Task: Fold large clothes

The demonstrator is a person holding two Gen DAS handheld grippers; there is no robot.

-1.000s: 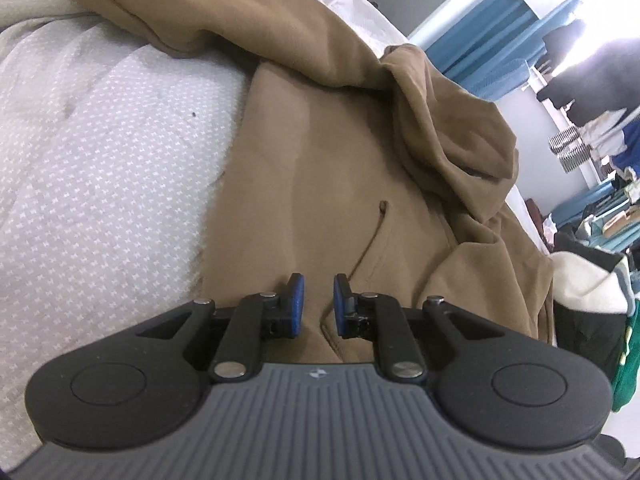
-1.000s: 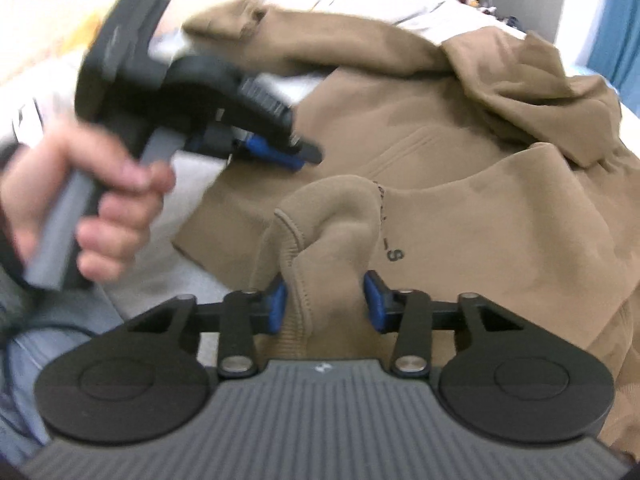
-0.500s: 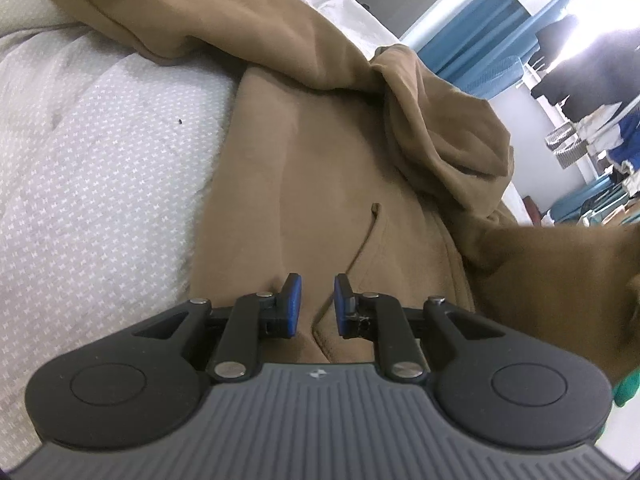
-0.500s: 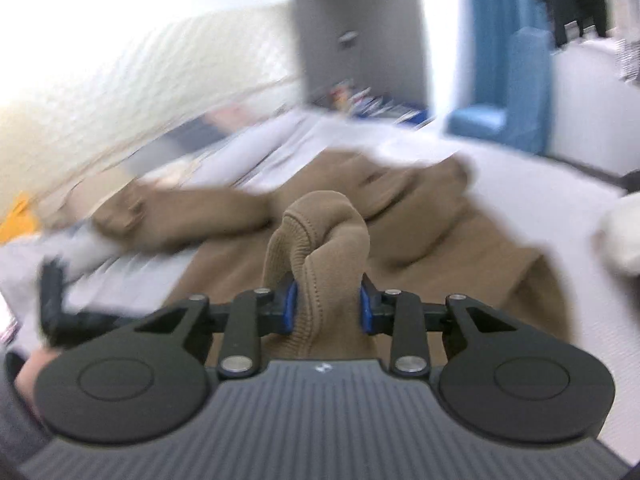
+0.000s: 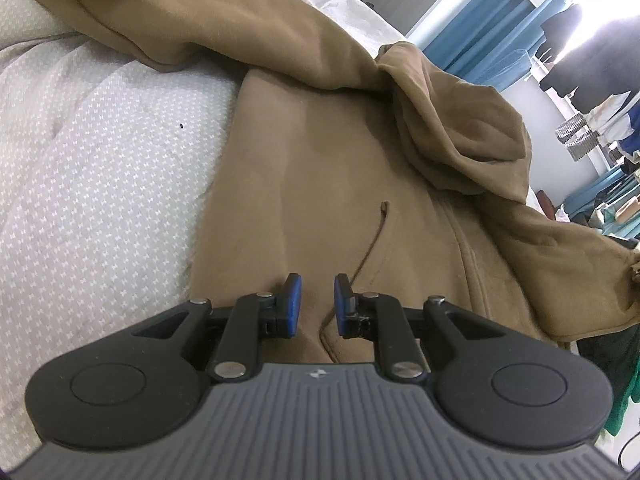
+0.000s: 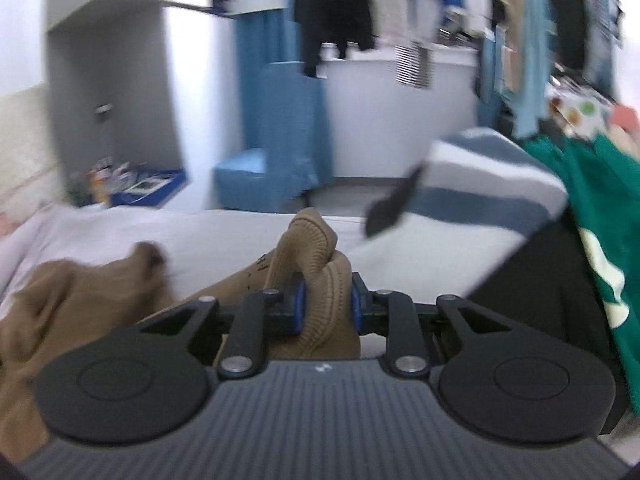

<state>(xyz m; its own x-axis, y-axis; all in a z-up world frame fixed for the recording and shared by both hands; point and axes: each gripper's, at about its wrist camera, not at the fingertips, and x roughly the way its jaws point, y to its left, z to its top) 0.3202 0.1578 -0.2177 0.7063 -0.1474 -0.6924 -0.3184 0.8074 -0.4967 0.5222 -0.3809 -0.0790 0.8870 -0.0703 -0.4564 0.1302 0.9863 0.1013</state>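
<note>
A: Where is the brown hoodie being seen?

B: It is lying spread on the white bed, ahead of the left gripper, whose fingers are standing slightly apart, gripping nothing.

A: And the right gripper?

B: Its fingers are closing, clamped on the hoodie's ribbed cuff.

- My left gripper sat low in the frame's centre, jaws slightly apart, gripping nothing.
- My right gripper sat at lower centre, jaws closing on cloth.
</note>
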